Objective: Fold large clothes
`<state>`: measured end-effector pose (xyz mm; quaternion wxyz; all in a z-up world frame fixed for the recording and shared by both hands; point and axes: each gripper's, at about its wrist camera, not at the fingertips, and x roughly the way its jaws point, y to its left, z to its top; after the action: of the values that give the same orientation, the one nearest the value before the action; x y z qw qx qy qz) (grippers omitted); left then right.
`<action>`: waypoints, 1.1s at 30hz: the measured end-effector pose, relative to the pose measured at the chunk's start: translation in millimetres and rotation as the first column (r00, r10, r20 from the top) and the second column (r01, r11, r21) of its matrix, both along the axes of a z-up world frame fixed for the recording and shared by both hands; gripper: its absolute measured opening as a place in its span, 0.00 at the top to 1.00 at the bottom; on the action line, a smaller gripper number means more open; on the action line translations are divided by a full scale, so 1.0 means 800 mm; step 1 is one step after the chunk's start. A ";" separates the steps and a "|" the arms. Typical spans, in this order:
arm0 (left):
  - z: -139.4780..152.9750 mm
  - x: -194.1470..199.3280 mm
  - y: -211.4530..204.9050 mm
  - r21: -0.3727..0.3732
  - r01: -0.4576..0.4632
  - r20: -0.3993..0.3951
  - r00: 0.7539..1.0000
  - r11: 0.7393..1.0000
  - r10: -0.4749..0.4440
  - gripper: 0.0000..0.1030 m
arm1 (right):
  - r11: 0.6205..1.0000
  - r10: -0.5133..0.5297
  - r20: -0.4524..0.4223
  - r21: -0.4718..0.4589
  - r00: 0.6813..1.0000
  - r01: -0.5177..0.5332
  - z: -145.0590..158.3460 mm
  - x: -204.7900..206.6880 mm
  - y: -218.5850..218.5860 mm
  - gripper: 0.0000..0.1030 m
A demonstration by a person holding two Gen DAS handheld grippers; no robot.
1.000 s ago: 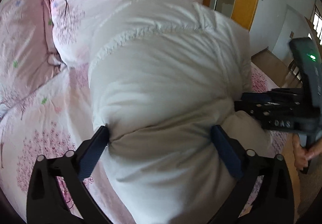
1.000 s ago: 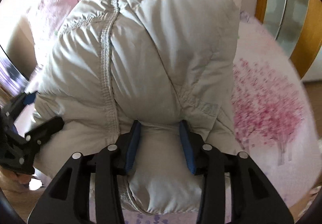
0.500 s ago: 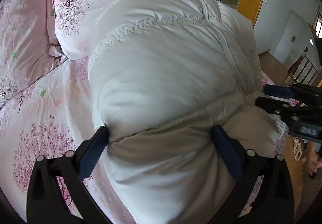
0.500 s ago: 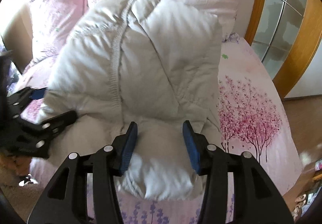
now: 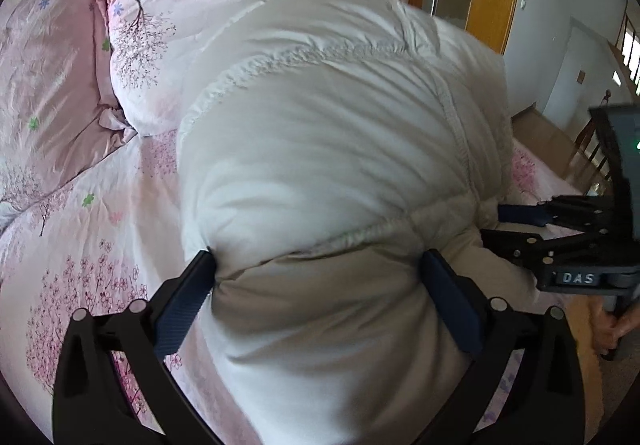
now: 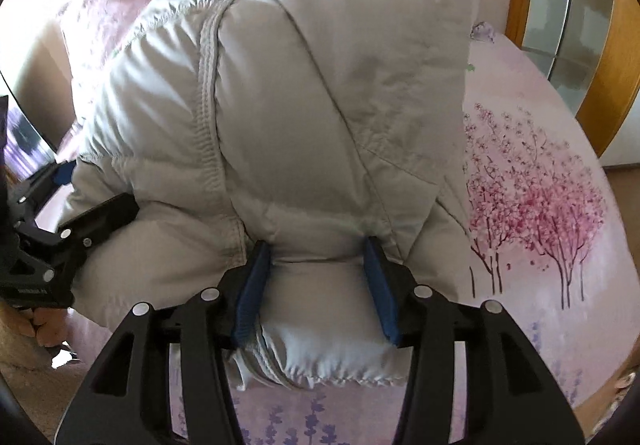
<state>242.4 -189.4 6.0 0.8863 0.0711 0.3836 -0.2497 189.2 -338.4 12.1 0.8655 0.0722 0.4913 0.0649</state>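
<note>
While bunched on the bed point(image 5: 92, 213), puffy jacket point(image 5: 320, 149) seemingly clamped between both grippers.

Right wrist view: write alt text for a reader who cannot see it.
The right hand-held gripper pinches a fold of a puffy pale grey jacket between its blue pads, the jacket lying bunched on a bed with pink tree-print bedding. At the left edge, the left hand-held gripper grips the jacket's other side.

Puffy white quilted jacket point(image 5: 328, 149), bunched up, on bed
</note>
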 end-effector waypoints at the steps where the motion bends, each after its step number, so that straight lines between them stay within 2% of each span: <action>1: 0.006 -0.001 0.008 -0.027 0.005 -0.011 1.000 1.000 -0.005 0.07 | 1.000 0.001 0.008 0.003 1.000 -0.001 0.002 -0.003 -0.002 0.50; 3: 0.024 0.001 0.034 -0.114 -0.002 -0.032 0.999 0.994 -0.002 0.07 | 0.999 -0.011 0.010 0.036 1.000 0.011 0.012 -0.008 -0.008 0.48; 6: 0.050 0.014 0.086 -0.237 -0.054 -0.044 0.998 0.970 0.045 0.07 | 0.993 -0.031 0.030 0.113 0.999 0.028 0.034 -0.012 -0.025 0.35; 8: 0.053 0.036 0.115 -0.273 -0.105 -0.082 0.993 0.956 0.086 0.07 | 0.982 -0.077 0.104 0.182 0.992 0.058 0.063 -0.019 -0.042 0.25; 11: 0.038 0.063 0.136 -0.313 -0.147 -0.190 0.978 0.938 0.090 0.07 | 0.965 -0.146 0.128 0.236 0.981 0.113 0.081 -0.012 -0.068 0.23; 12: 0.032 0.068 0.138 -0.316 -0.155 -0.209 0.974 0.936 0.091 0.07 | 0.964 -0.171 0.134 0.229 0.976 0.137 0.085 -0.005 -0.074 0.26; 14: 0.023 0.072 0.137 -0.315 -0.158 -0.228 0.970 0.936 0.088 0.07 | 0.967 -0.168 0.137 0.213 0.976 0.137 0.091 0.012 -0.076 0.39; 16: 0.015 0.074 0.132 -0.319 -0.152 -0.242 0.967 0.936 0.075 0.07 | 0.963 -0.166 0.097 0.228 0.981 0.141 0.088 0.040 -0.080 0.39; 17: 0.014 0.075 0.129 -0.321 -0.148 -0.246 0.967 0.936 0.068 0.07 | 0.958 -0.160 0.073 0.253 0.984 0.136 0.083 0.052 -0.084 0.43; 18: 0.012 0.075 0.126 -0.322 -0.144 -0.247 0.967 0.936 0.063 0.07 | 0.951 -0.151 0.045 0.281 0.988 0.132 0.076 0.065 -0.085 0.49; 19: 0.011 0.078 0.126 -0.321 -0.141 -0.245 0.968 0.937 0.062 0.07 | 0.943 -0.145 0.022 0.305 0.989 0.132 0.070 0.077 -0.085 0.67; 20: 0.012 0.079 0.124 -0.321 -0.139 -0.242 0.968 0.937 0.061 0.07 | 0.942 -0.142 0.018 0.311 0.990 0.130 0.065 0.082 -0.084 0.76; 24: 0.009 0.083 0.125 -0.325 -0.137 -0.244 0.968 0.936 0.057 0.07 | 0.961 -0.200 -0.055 0.184 0.978 0.206 0.041 0.103 -0.089 0.80; 28: 0.006 0.094 0.121 -0.345 -0.138 -0.261 0.964 0.928 0.046 0.07 | 0.945 -0.237 -0.158 0.192 0.959 0.265 0.007 0.116 -0.114 0.79; 30: 0.006 0.097 0.115 -0.354 -0.133 -0.262 0.964 0.926 0.038 0.07 | 0.944 -0.238 -0.173 0.188 0.956 0.270 0.000 0.120 -0.115 0.79; 33: 0.009 0.097 0.103 -0.287 -0.138 -0.228 0.971 0.948 0.073 0.07 | 0.963 -0.231 -0.130 0.111 0.964 0.246 0.011 0.118 -0.102 0.73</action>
<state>320.2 -107.1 13.1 0.8523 -0.1126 0.4377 -0.2632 283.3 -420.0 20.9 0.8307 0.1893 0.5234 -0.0134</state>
